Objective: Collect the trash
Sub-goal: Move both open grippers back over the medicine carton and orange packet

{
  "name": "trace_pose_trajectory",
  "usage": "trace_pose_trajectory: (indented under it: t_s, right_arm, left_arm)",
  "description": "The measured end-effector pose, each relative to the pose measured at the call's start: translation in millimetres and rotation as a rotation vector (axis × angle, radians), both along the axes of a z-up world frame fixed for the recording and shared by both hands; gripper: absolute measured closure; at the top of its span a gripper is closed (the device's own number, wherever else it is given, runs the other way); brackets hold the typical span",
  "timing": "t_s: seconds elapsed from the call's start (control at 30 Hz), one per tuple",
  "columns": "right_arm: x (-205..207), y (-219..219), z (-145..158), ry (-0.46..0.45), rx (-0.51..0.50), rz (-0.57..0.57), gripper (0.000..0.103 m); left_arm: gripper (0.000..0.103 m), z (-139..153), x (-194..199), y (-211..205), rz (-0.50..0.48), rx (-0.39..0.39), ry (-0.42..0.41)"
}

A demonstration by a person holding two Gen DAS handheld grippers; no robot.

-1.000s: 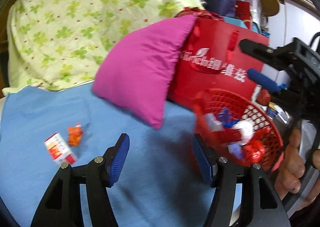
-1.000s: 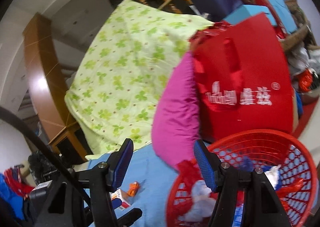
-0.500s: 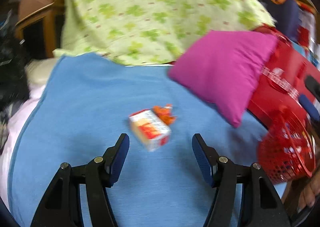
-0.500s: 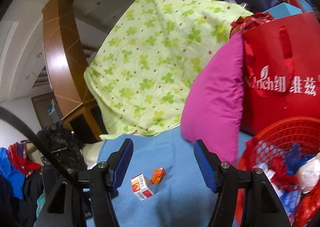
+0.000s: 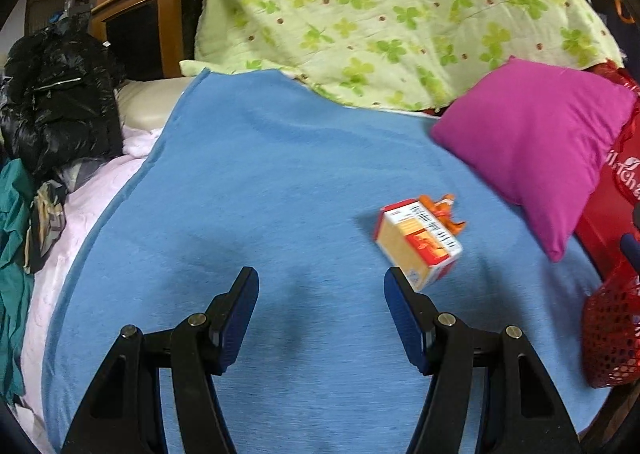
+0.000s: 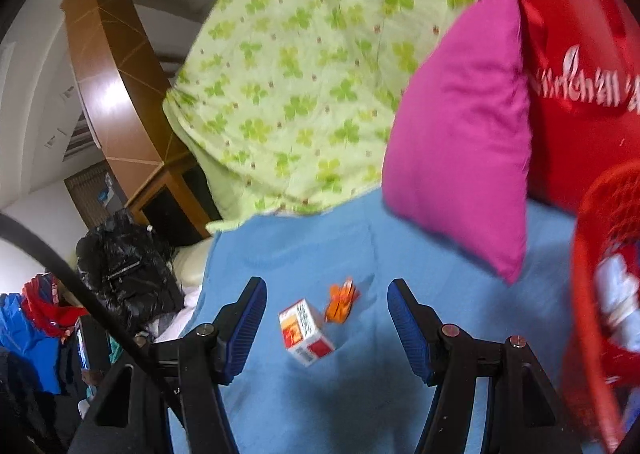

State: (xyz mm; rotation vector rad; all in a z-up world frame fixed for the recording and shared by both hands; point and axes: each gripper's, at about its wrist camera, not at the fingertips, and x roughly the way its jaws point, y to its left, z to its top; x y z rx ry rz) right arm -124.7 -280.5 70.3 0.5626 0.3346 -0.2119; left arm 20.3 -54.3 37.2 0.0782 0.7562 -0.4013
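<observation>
A small orange, red and white carton [image 5: 420, 244] lies on the blue blanket [image 5: 260, 193], with a crumpled orange wrapper [image 5: 446, 211] touching its far side. My left gripper [image 5: 320, 302] hovers open over the blanket, the carton just beyond its right fingertip. In the right wrist view the carton [image 6: 306, 330] and wrapper [image 6: 340, 302] lie between and beyond the fingers of my right gripper [image 6: 326, 314], which is open and empty. A red mesh basket [image 6: 600, 294] holding several bits of trash sits at the right edge of both views [image 5: 610, 334].
A magenta pillow [image 5: 536, 145] leans on a red bag [image 6: 580, 73] at the right. A green clover quilt [image 5: 380, 5] is piled behind the blanket. A black jacket [image 5: 56, 101] and other clothes lie to the left, next to a wooden headboard [image 6: 108, 85].
Both views swung left, away from the basket. The carton and wrapper now sit larger and closer in front of each gripper. Neither pair of jaws changed its width.
</observation>
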Motion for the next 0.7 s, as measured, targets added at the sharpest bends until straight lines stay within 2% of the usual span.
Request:
trace_pose_trajectory:
  t_s: [0.37, 0.57, 0.7]
  right_arm:
    - [82.8, -3.9, -47.9, 0.120, 0.084, 0.119, 0.036]
    - [133.1, -3.4, -78.7, 0.137, 0.199, 0.266, 0.036]
    - [162.9, -5.4, -98.8, 0.162, 0.263, 0.291, 0.036]
  left_arm:
    - [0.037, -12.9, 21.5, 26.1, 0.091, 0.009, 0.059]
    - [0.037, -9.8, 28.6, 35.6, 0.121, -0.005, 0.060]
    - [0.037, -10.4, 33.8, 45.3, 0.146, -0.006, 0.064]
